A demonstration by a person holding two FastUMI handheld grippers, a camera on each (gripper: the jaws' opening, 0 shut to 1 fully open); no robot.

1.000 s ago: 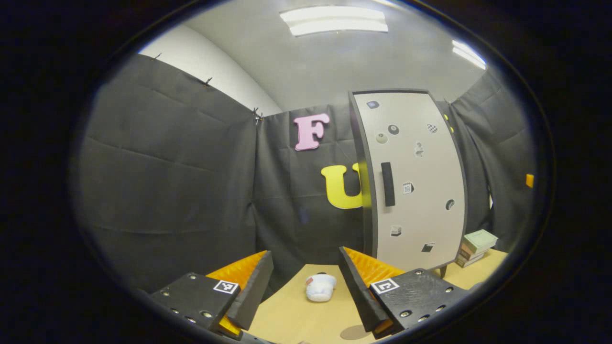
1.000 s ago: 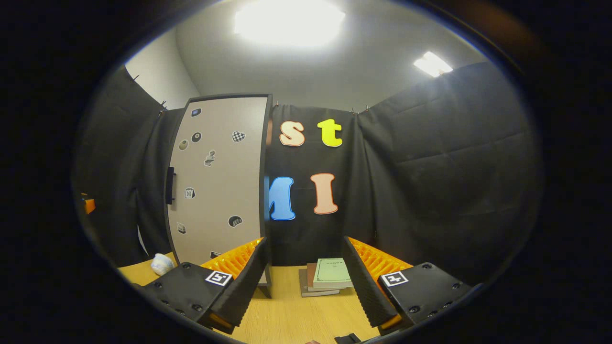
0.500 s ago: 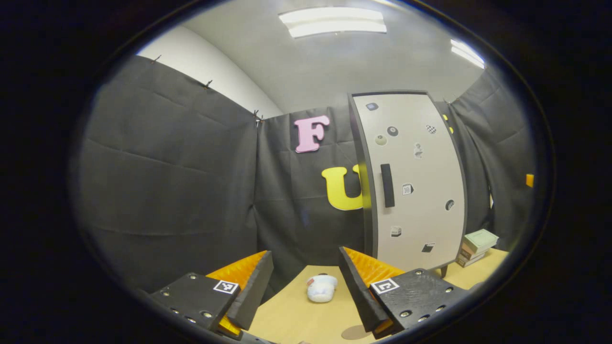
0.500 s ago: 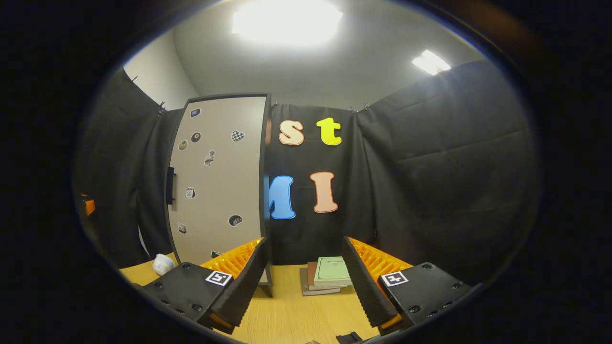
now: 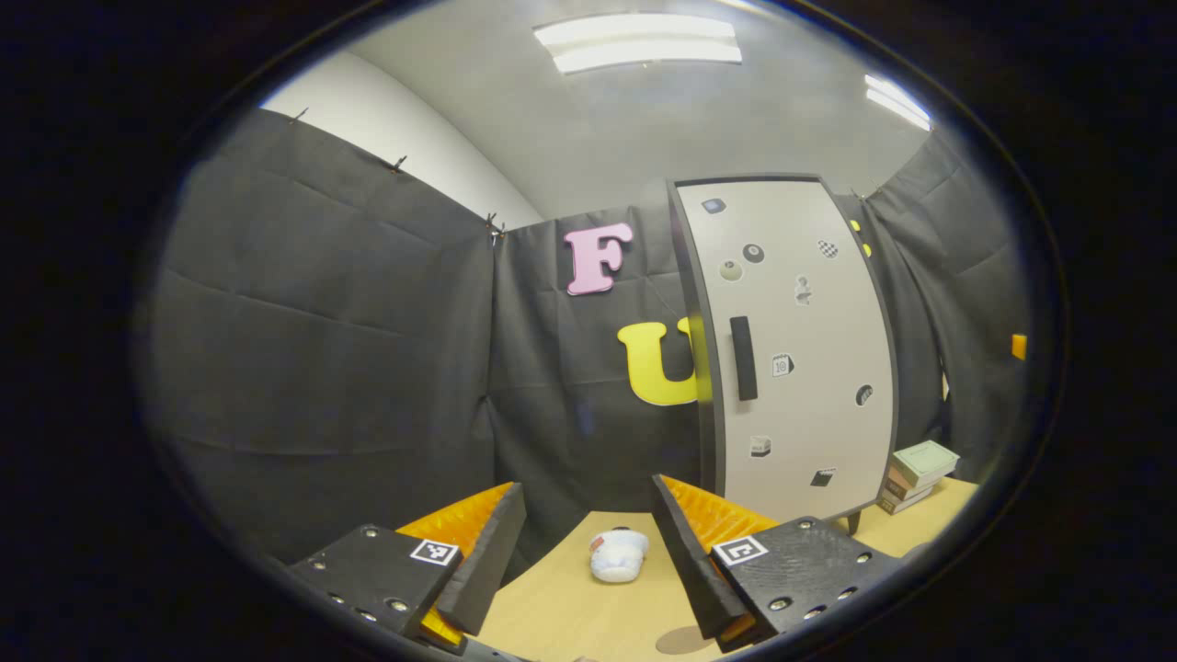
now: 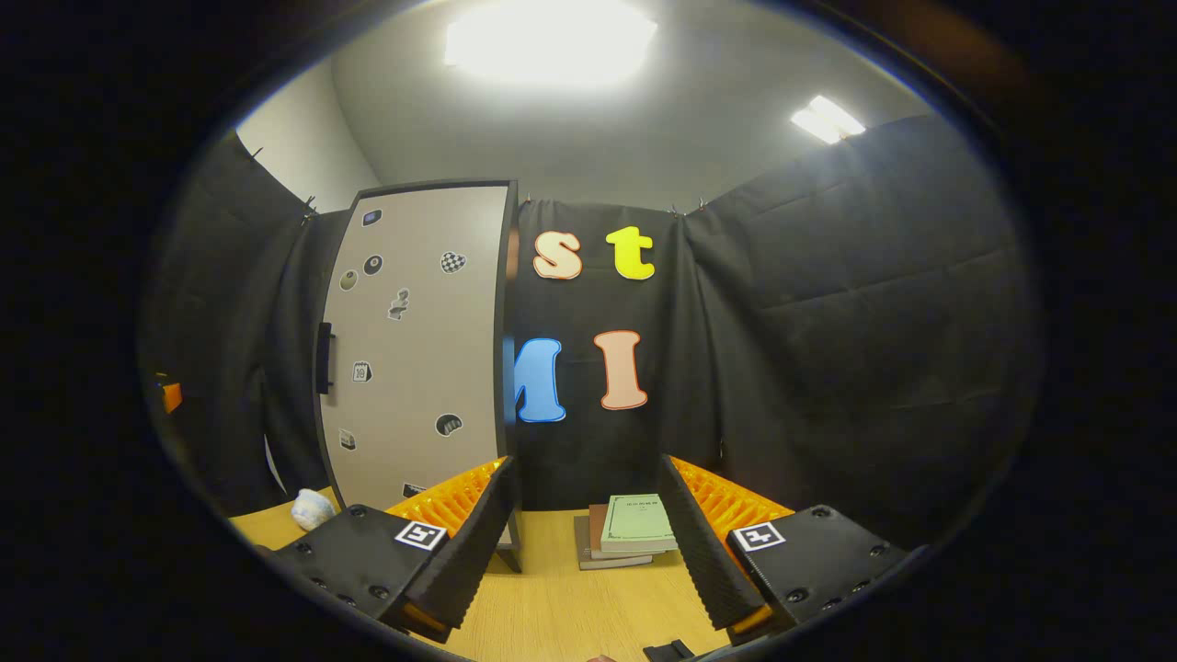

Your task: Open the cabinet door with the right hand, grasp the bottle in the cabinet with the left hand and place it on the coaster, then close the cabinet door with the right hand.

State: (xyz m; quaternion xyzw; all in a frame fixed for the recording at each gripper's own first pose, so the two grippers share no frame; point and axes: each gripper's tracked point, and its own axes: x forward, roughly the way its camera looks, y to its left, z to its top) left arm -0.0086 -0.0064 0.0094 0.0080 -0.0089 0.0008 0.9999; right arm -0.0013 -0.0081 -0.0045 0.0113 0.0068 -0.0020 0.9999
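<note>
Cabinet door (image 5: 795,349) shut, upright at the tabletop's (image 5: 588,611) far edge, bottle presumably hidden behind it. Stiff, light-swinging panel by the look; best taken at the slim dark handle (image 5: 743,358). Left gripper (image 5: 588,542) and right gripper (image 6: 584,529) both well short of it, jaws spread, empty.

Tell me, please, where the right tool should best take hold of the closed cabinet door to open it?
Probably by the dark vertical handle near the left edge of the cabinet door, as the right gripper view shows it. It is a narrow upright bar standing proud of the flat panel, so the open right tool should come straight from the front, one finger on each side, and pull.
</note>
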